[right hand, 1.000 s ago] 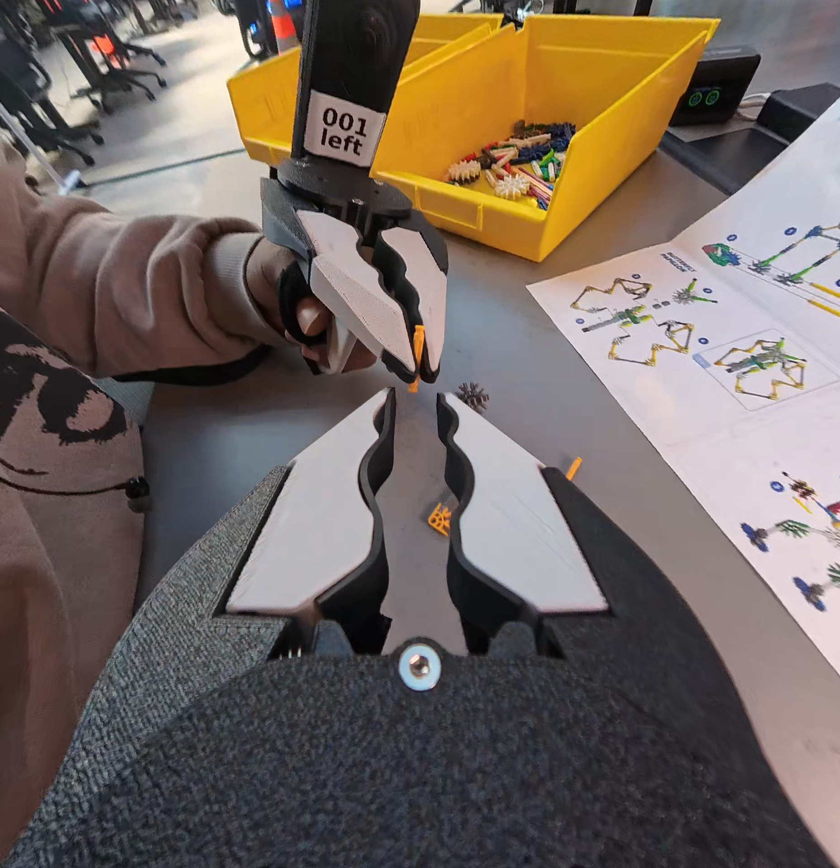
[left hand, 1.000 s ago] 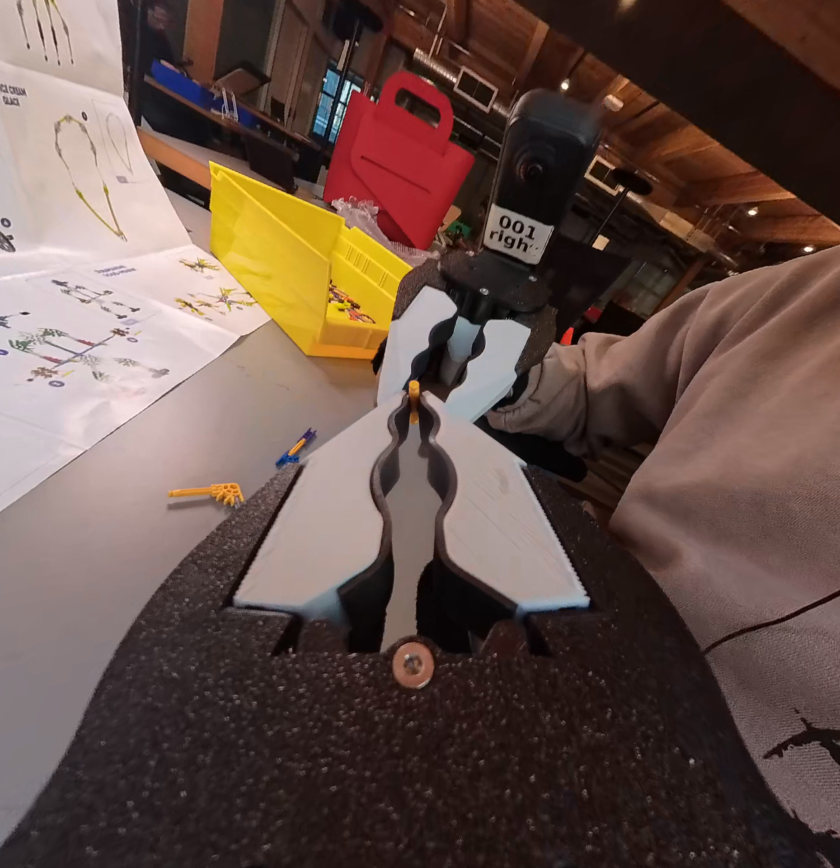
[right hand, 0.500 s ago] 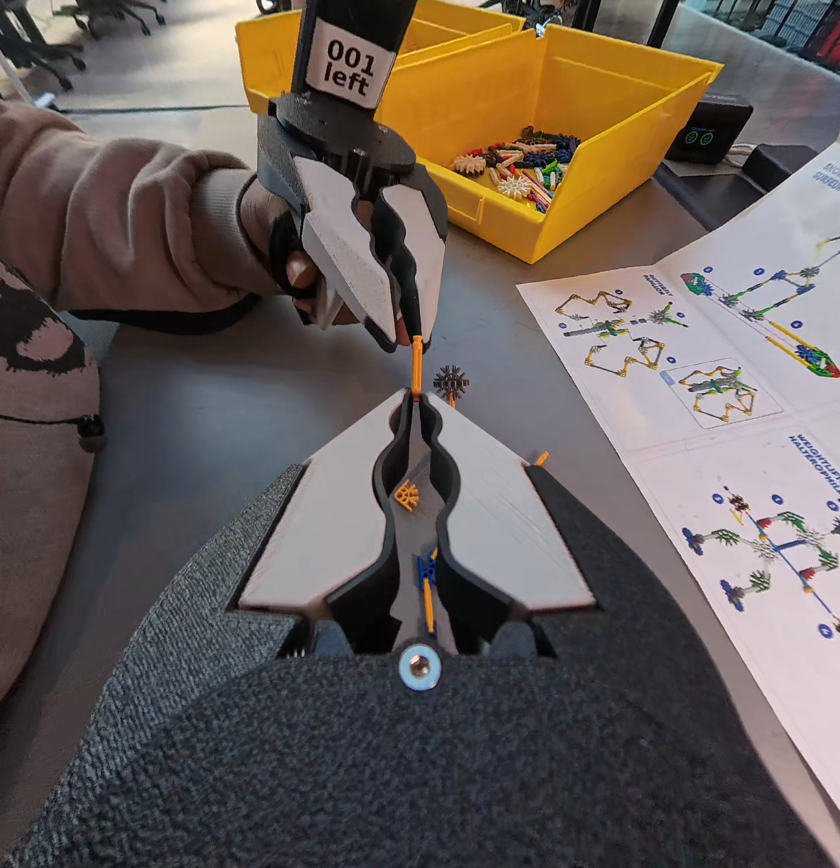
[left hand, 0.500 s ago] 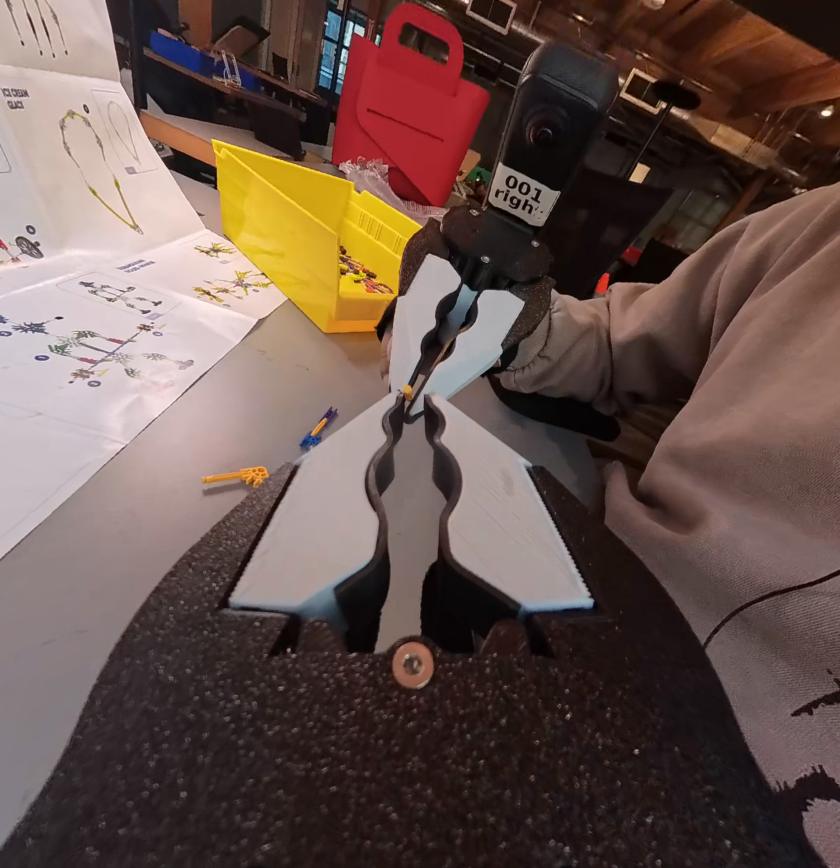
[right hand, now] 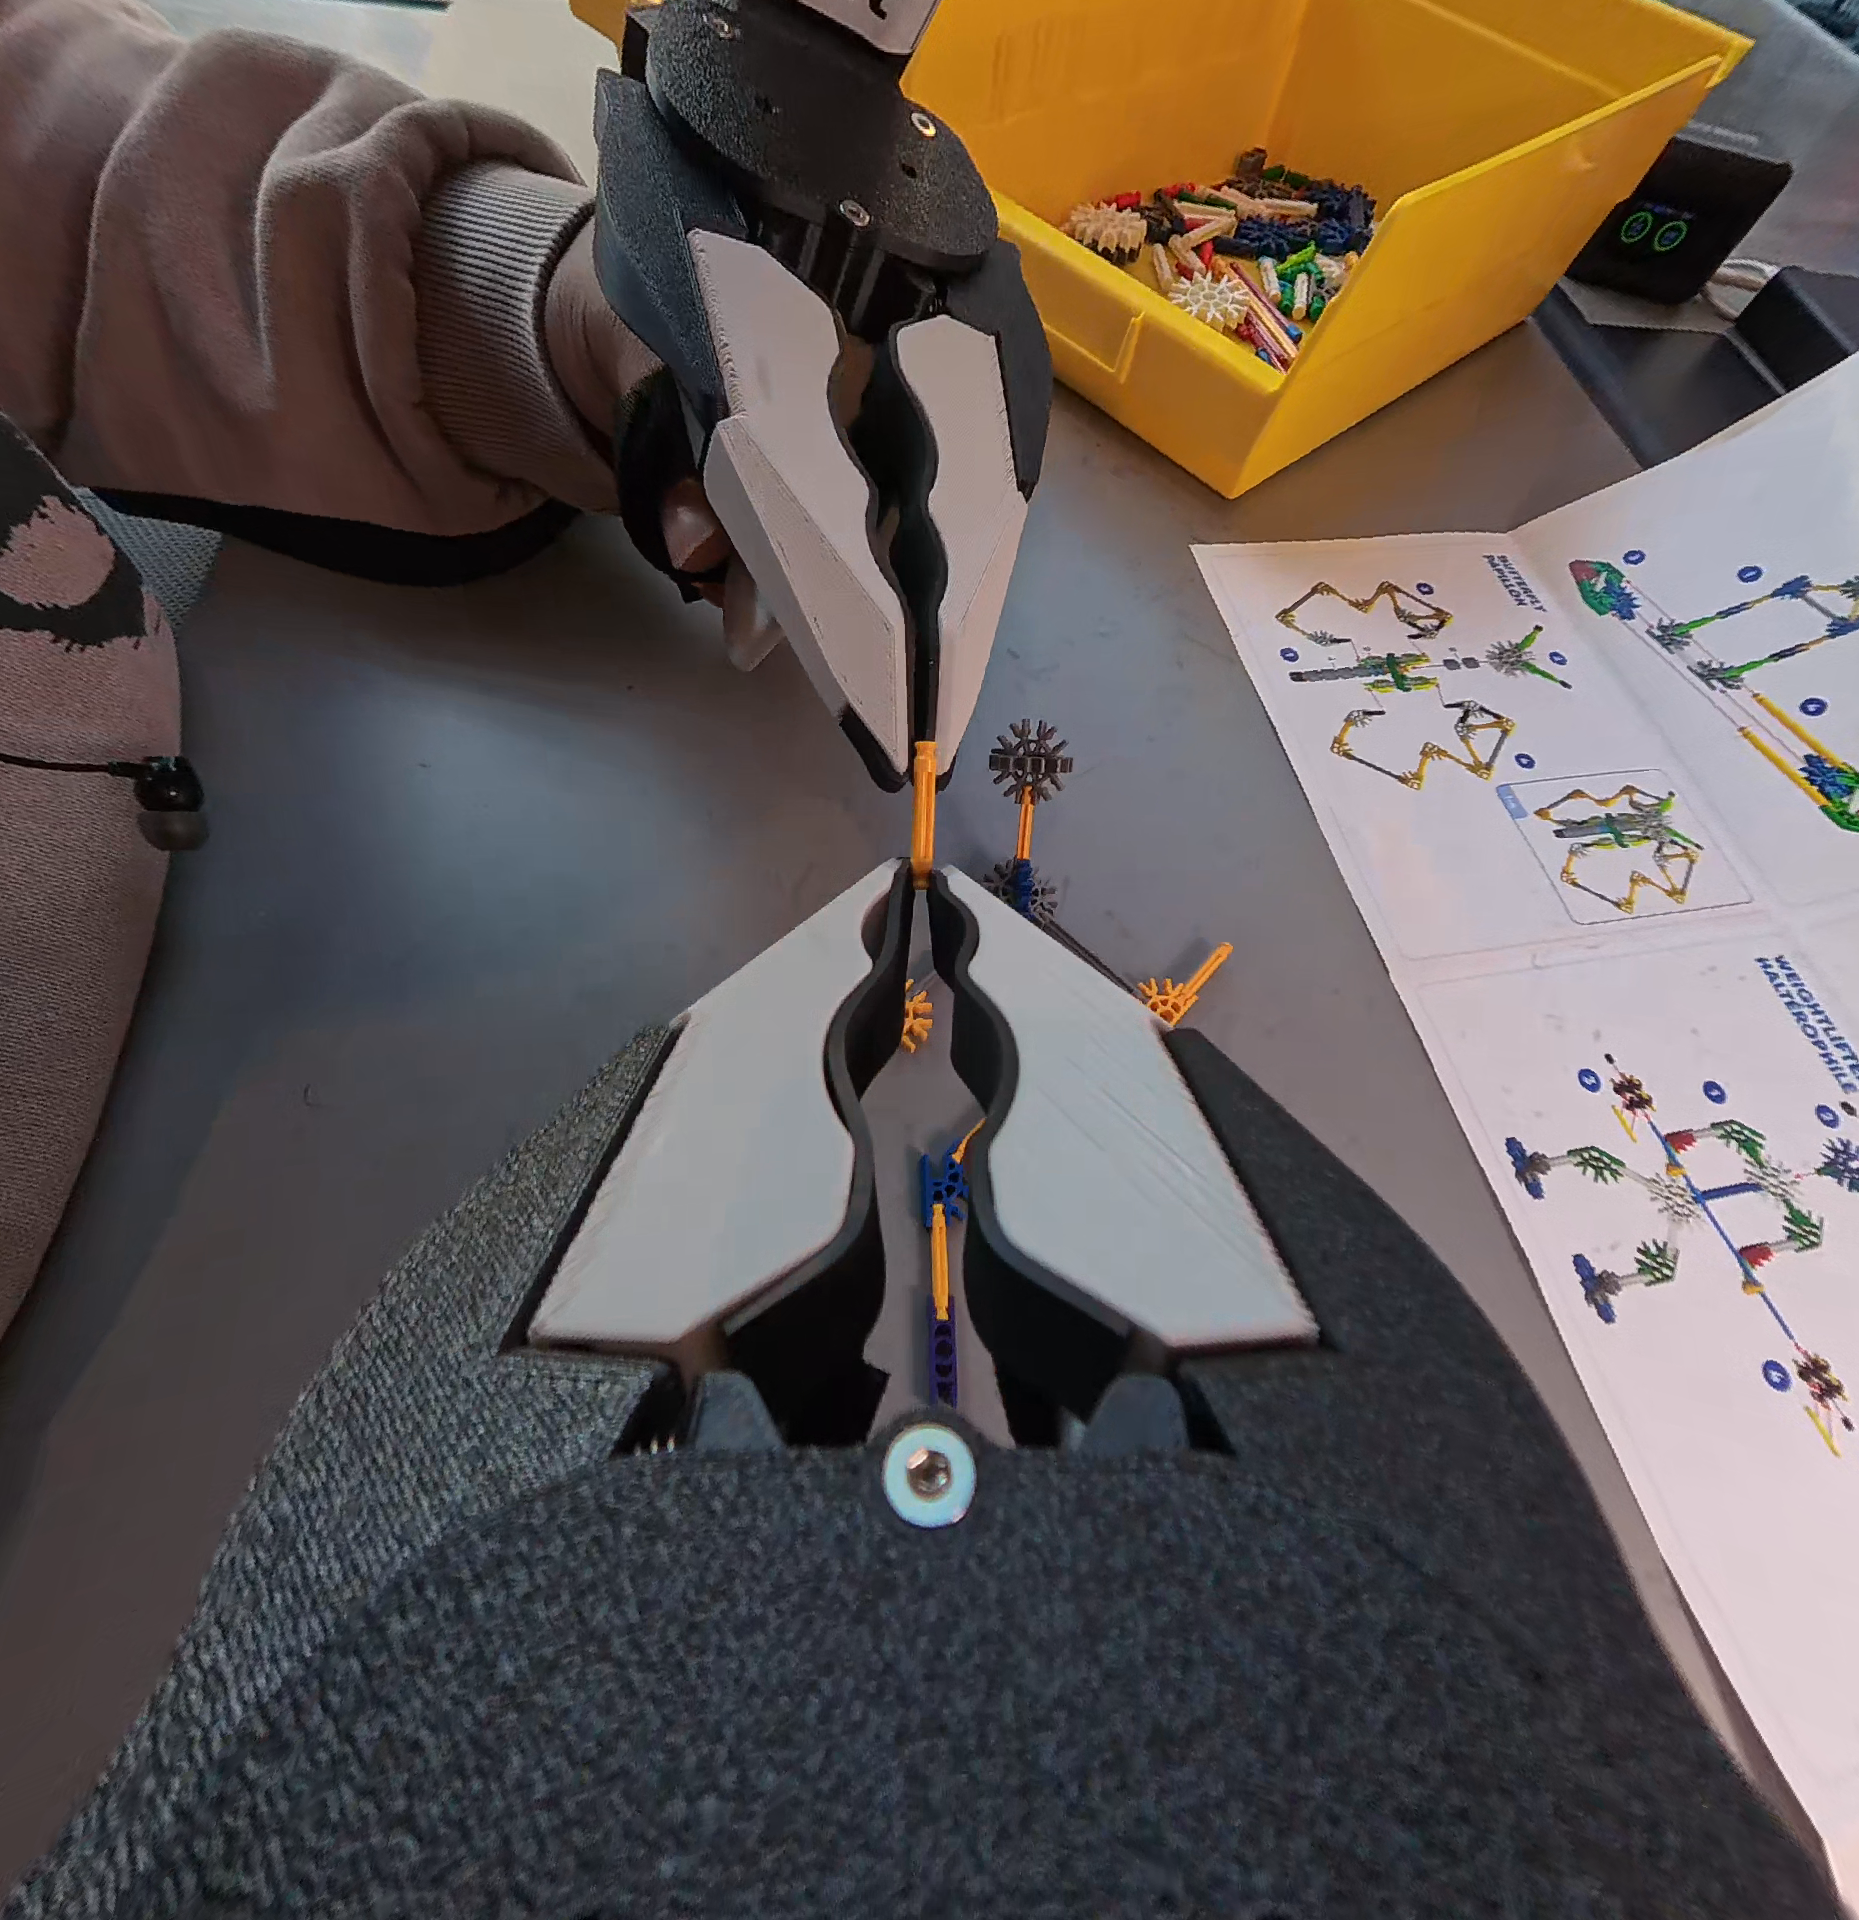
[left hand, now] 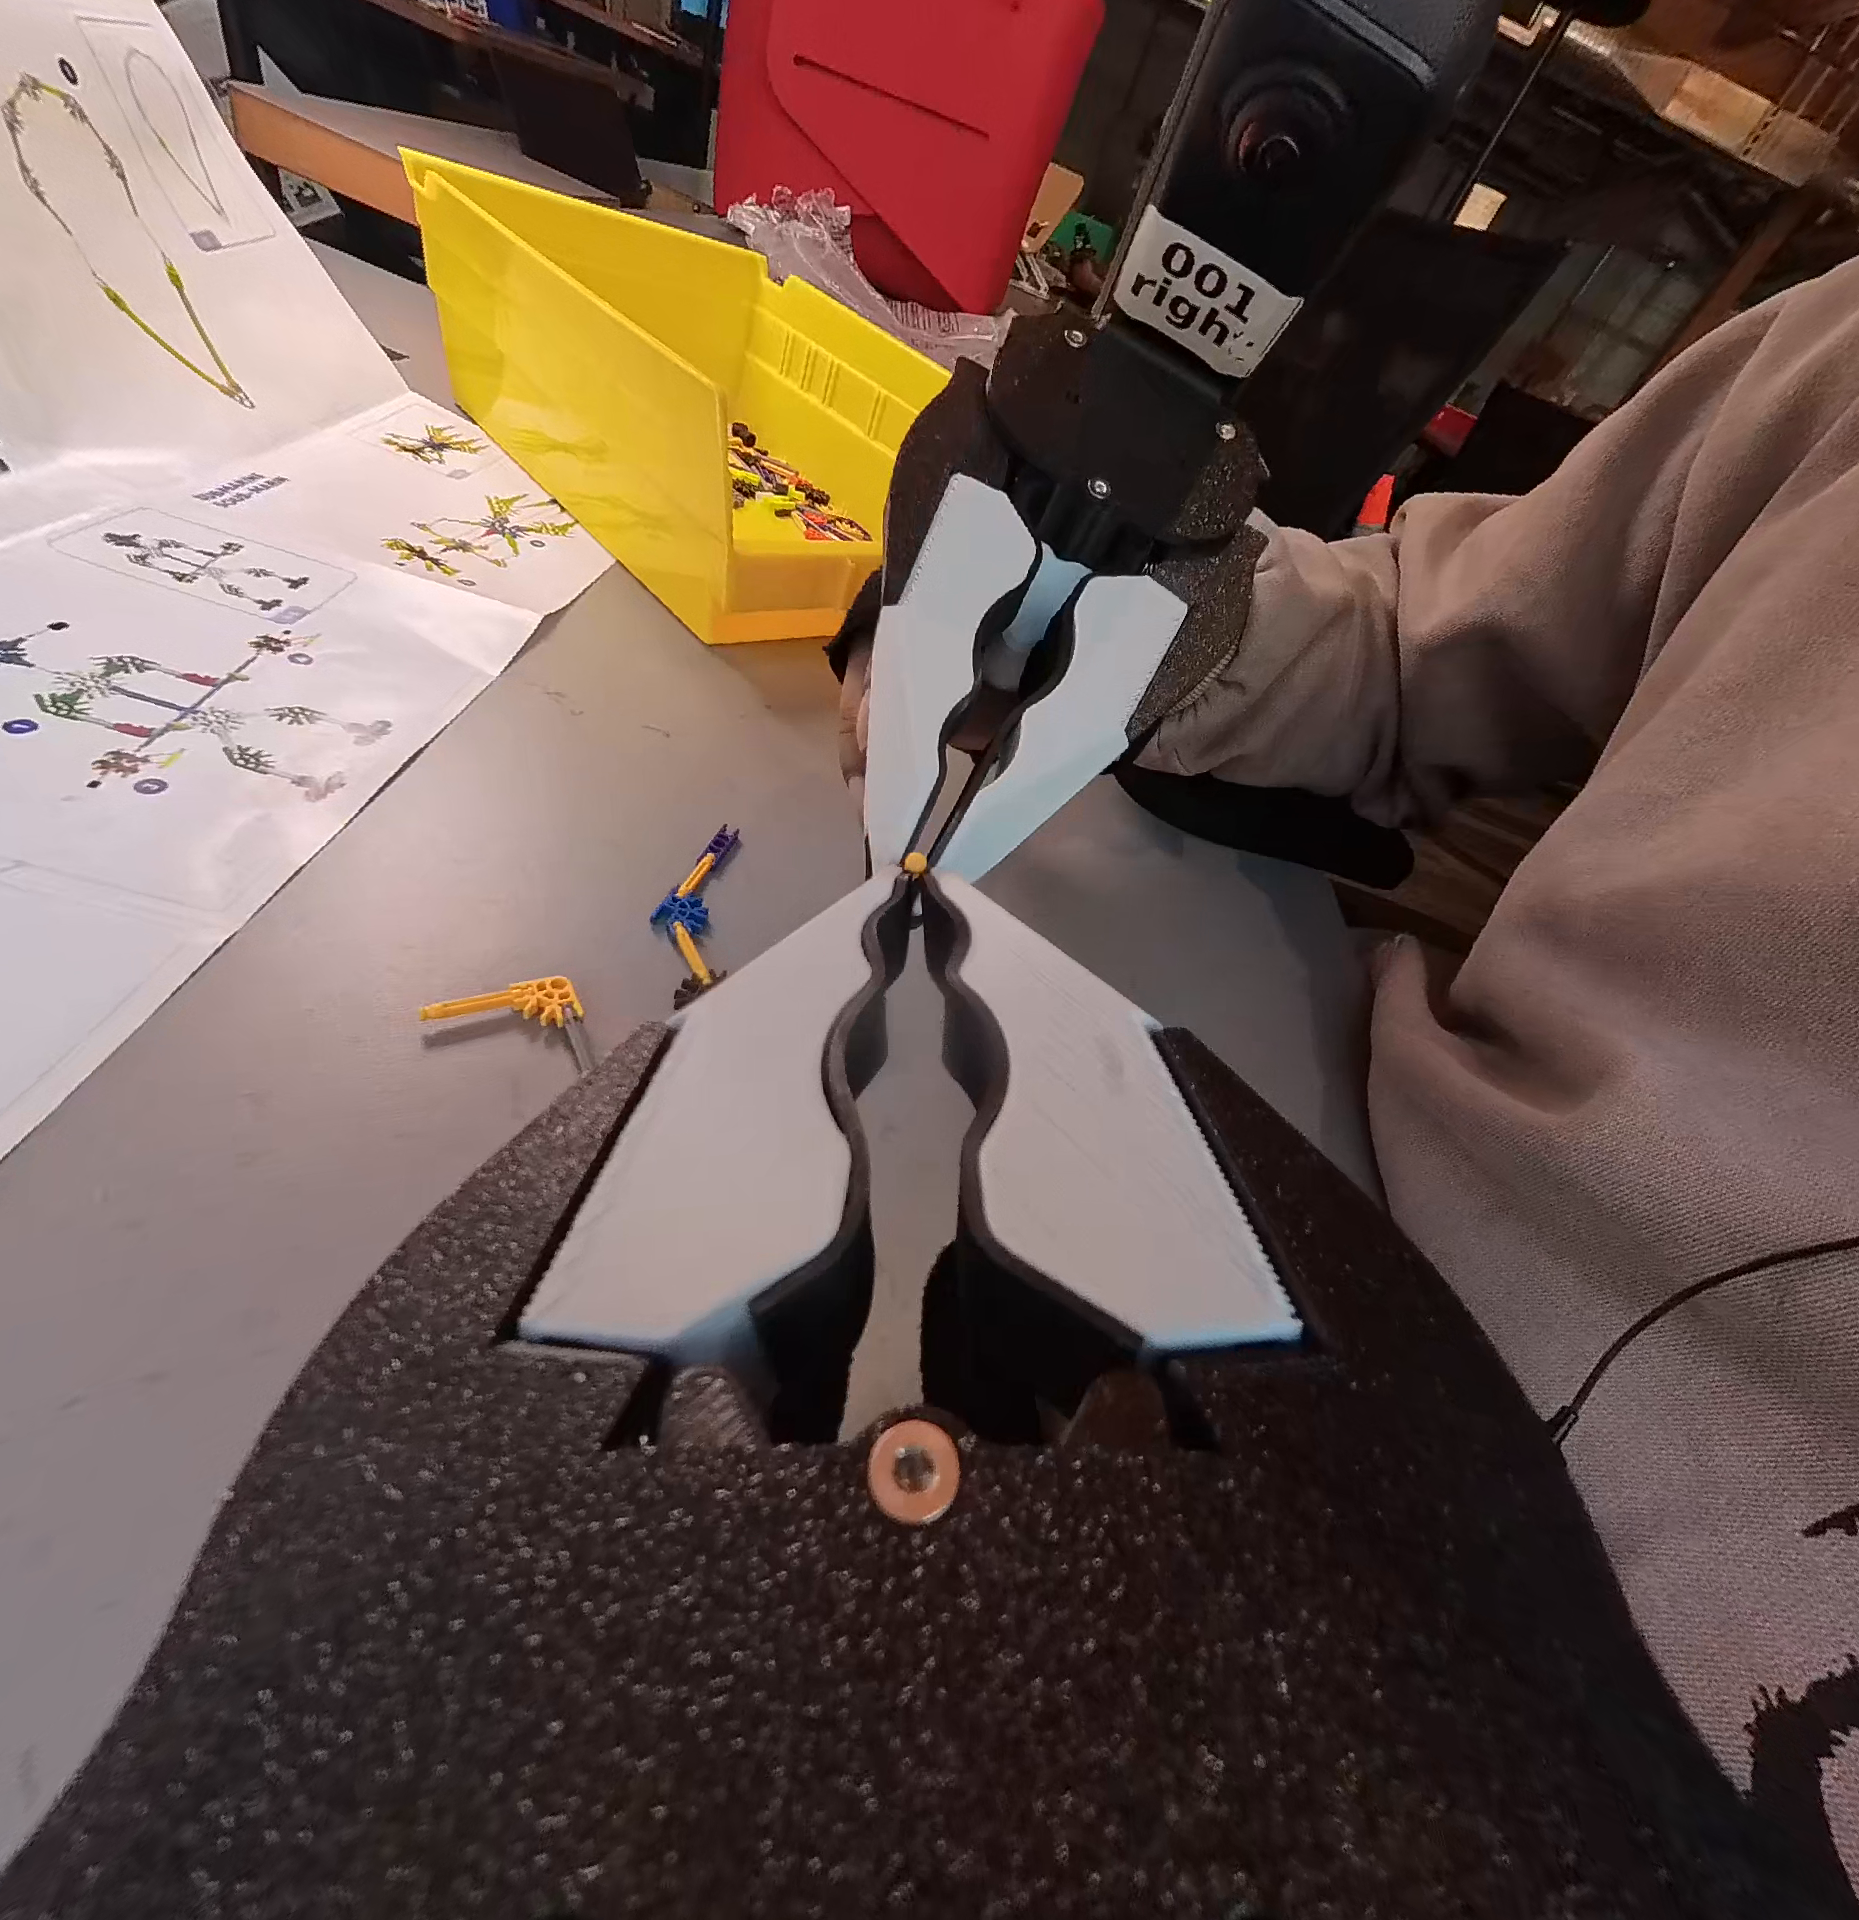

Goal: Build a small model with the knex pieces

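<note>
Between the 2 grippers an orange rod (right hand: pixel 923 816) is held above the counter (right hand: pixel 489 831), its long axis running straight from one set of jaws to the other. The left gripper (right hand: pixel 920 764) is closed on the rod's far end, and the right gripper (right hand: pixel 920 883) is closed on its near end. Just right of the rod, a grey-and-orange piece (right hand: pixel 1027 774) is seen lying on the counter; well beyond the rod a yellow bin (right hand: pixel 1424 343) is placed.
</note>
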{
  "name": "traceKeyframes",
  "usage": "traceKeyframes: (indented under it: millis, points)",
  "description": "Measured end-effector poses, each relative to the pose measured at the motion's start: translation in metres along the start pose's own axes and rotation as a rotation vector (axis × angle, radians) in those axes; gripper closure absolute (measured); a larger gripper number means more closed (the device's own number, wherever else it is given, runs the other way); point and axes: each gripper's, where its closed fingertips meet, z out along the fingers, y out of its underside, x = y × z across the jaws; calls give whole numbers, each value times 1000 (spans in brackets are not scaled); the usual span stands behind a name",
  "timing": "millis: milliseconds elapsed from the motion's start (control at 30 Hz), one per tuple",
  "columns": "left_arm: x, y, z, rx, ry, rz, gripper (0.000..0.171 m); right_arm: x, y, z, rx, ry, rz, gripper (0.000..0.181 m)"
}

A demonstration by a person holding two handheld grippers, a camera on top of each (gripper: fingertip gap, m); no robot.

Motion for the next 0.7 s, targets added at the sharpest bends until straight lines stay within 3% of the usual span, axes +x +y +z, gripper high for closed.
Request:
traceKeyframes:
  millis: [700]
  points:
    - [0, 5, 2, -35, -24, 47, 168, -2, 6, 2, -24, -4, -14, 179]
